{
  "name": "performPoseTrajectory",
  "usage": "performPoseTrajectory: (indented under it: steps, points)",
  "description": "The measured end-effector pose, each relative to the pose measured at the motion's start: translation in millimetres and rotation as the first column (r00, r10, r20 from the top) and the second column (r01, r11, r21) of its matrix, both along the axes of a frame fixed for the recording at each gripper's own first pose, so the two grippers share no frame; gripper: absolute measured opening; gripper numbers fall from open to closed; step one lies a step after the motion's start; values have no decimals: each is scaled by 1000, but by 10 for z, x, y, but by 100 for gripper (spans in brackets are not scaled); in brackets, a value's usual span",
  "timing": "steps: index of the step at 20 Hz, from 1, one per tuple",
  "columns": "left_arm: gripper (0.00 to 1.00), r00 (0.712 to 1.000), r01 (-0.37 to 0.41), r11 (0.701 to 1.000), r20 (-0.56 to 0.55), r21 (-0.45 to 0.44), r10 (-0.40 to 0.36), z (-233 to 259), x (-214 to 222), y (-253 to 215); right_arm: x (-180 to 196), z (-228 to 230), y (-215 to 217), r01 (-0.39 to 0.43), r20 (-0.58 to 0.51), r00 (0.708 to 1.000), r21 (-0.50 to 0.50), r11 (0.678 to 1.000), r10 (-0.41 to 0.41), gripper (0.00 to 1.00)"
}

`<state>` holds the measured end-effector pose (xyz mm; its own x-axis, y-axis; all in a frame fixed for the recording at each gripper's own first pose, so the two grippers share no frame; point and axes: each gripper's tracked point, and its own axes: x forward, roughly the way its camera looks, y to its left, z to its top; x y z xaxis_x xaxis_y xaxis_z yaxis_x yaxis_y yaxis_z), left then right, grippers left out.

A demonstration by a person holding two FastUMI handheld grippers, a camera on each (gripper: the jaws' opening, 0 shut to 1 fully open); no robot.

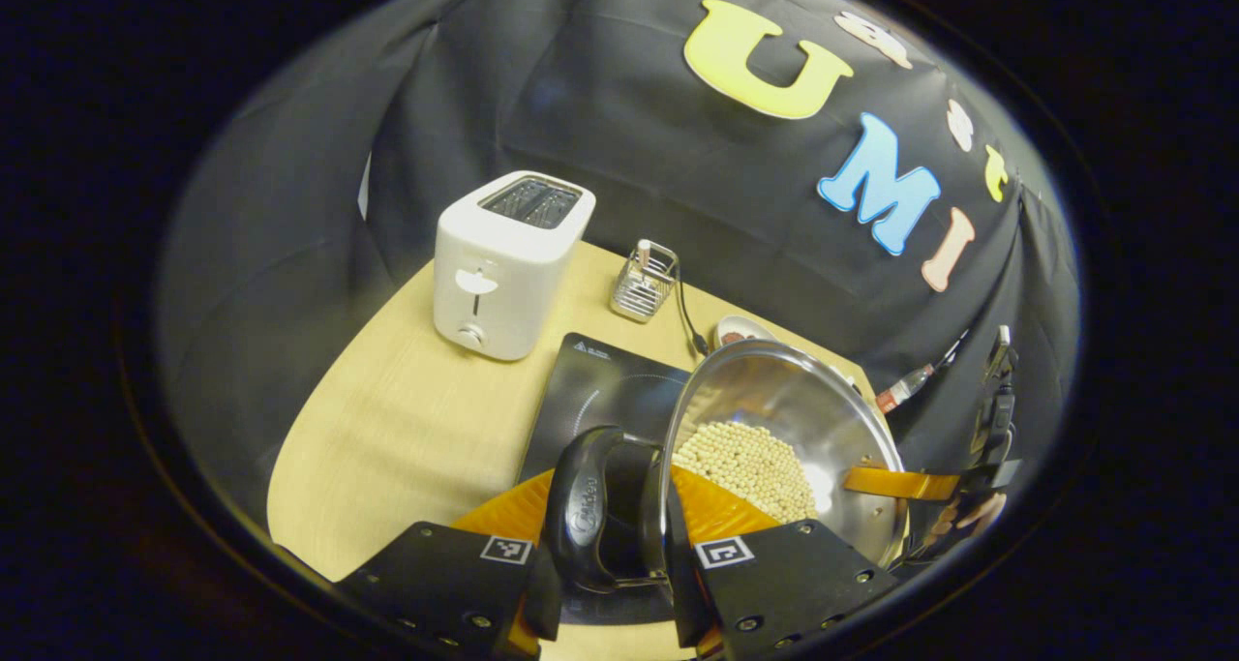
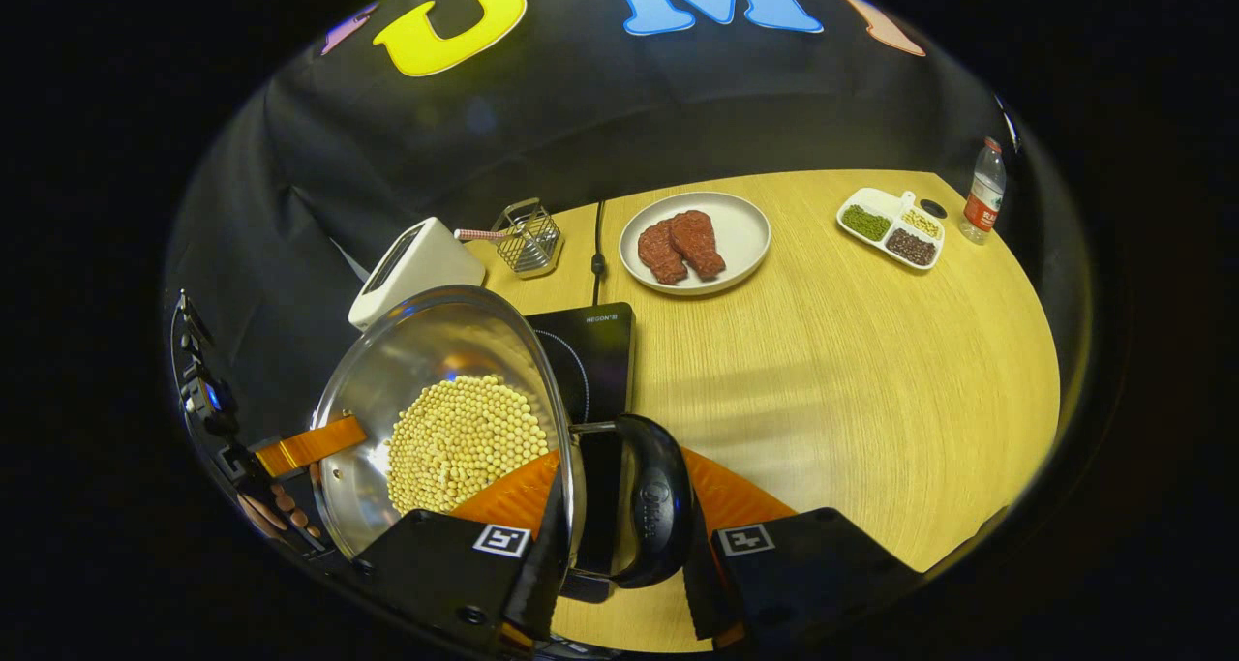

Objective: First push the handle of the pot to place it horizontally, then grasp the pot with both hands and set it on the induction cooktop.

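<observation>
We are pinching the pot [image 1: 774, 429] with both tongs: the left tongs [image 1: 605, 559] are pressed on one black side handle [image 1: 586, 511] with a finger on either side of it, and the right tongs [image 2: 619, 555] are pinching the opposite black handle [image 2: 658, 511] the same way. In the left gripper view, the far orange finger of the right tongs [image 1: 900, 483] is showing across the pot's rim.

The pale wooden worktop [image 2: 852, 371] is carrying everything. The steel pot, with a heap of pale beans [image 2: 465, 438] in its bowl, is sitting tilted in our views, partly over the black induction cooktop [image 2: 595, 351], which is lying flat just behind it. We cannot tell whether the pot's base is touching the cooktop.

Behind the cooktop on its left, a white toaster [image 1: 508, 264] is standing upright. Behind the cooktop on its right, a white plate [image 2: 740, 225] is holding two pieces of red meat [image 2: 680, 245]. A small wire basket [image 1: 644, 282] is standing between the toaster and the plate. Well right of the cooktop, a divided dish [image 2: 891, 227] of beans is lying beside a small bottle [image 2: 982, 192].
</observation>
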<state>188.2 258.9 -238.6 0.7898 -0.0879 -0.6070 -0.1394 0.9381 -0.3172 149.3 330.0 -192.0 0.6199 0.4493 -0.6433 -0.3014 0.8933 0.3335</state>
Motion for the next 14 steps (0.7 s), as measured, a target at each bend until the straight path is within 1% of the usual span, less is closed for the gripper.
performPoseTrajectory:
  steps: [1,2,3,4,5,6,8,9,10,11,12,13,14]
  points:
    - [42,1000,-1,1000,1,1,1,-29,72,51,72,-29,52,1,0,1000,1,1000,-1,53]
    - [46,1000,-1,1000,4,6,1,-72,136,93,132,-56,96,3,-3,1000,3,1000,-3,52]
    - [42,1000,1,1000,2,11,-1,-121,215,129,190,-89,150,7,-6,1000,5,1000,-7,53]
    - [46,1000,1,1000,1,13,-1,-143,261,147,233,-120,186,11,-10,1000,7,1000,-11,52]
    - [51,1000,6,1000,1,18,-6,-186,324,179,240,-188,171,17,-12,1000,11,1000,-17,55]
    - [50,1000,10,1000,1,21,-10,-222,383,224,274,-228,196,20,-14,1000,12,1000,-20,53]
    - [42,1000,16,1000,-9,20,-16,-312,466,299,343,-309,259,25,-25,999,11,1000,-25,52]
    - [46,1000,17,1000,-15,19,-17,-368,504,312,369,-351,283,28,-33,999,11,1000,-28,53]
    - [46,1000,20,1000,-21,20,-20,-417,540,319,405,-380,299,32,-38,999,10,999,-31,53]
    - [51,999,22,1000,-23,20,-22,-450,570,340,436,-412,306,34,-41,999,9,999,-34,53]
    - [46,999,23,999,-24,22,-23,-450,578,363,454,-434,304,36,-44,998,9,999,-36,53]
    - [51,999,25,999,-24,22,-25,-462,598,366,470,-454,318,38,-45,998,8,999,-38,52]
    - [51,999,26,999,-19,22,-25,-472,616,369,485,-463,320,39,-45,998,7,999,-38,53]
